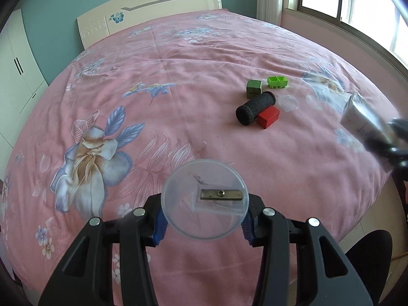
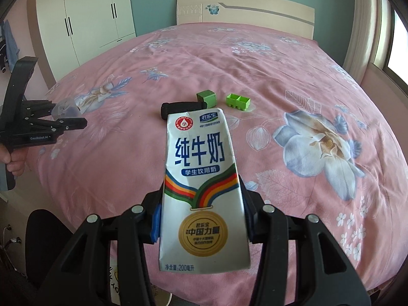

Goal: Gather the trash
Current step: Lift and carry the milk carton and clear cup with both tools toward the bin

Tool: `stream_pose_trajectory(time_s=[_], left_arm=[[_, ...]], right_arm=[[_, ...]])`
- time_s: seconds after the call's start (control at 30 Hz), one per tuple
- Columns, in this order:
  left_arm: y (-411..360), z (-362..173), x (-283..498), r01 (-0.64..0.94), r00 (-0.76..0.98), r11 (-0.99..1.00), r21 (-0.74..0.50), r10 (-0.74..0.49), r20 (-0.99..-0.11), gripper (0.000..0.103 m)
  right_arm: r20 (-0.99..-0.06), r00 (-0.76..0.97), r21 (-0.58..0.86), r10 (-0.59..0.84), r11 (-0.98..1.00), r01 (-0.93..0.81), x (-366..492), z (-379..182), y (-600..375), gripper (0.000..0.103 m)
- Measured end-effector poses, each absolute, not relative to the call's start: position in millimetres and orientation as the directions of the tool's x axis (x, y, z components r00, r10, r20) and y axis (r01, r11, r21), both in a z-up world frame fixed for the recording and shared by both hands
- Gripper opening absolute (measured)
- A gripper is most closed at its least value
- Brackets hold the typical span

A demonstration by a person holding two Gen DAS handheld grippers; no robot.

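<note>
The left gripper (image 1: 205, 219) is clamped on a clear cup (image 1: 205, 200) whose mouth faces the camera. The right gripper (image 2: 202, 214) is clamped on a milk carton (image 2: 201, 188), long axis running straight ahead between its fingers. Both are held above the bed (image 1: 178, 107). No bin shows ahead of either, so which hand is nearer one I cannot tell.
</note>
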State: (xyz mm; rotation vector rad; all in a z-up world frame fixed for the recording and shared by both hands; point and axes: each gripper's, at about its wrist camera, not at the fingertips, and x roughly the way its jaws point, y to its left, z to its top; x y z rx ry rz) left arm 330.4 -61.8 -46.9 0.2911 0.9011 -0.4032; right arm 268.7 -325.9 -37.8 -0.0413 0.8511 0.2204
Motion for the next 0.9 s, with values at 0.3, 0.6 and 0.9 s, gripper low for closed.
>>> stream_pose_trajectory(time_s=[0.3, 0.6, 0.9], left_arm=[[-49, -49, 268, 0.500, 0.537, 0.862, 0.082, -0.235, -0.810, 0.049], [-46, -68, 211, 0.552, 0.501, 0.830, 0.075, -0.258, -0.826, 0.049], [-47, -91, 164, 0.608, 0.446, 0.791, 0.064, -0.274, -0.852, 0.049]], right_arm=[[-0.741, 0.612, 0.050, 0.277, 0.931, -0.361, 198, -26, -300, 0.049], [-0.742, 0.571, 0.038, 0.351, 0.872, -0.487, 137, -16, -269, 0.049], [-0.765, 0.516, 0.030, 0.386, 0.821, -0.570, 92, -19, -244, 0.049]])
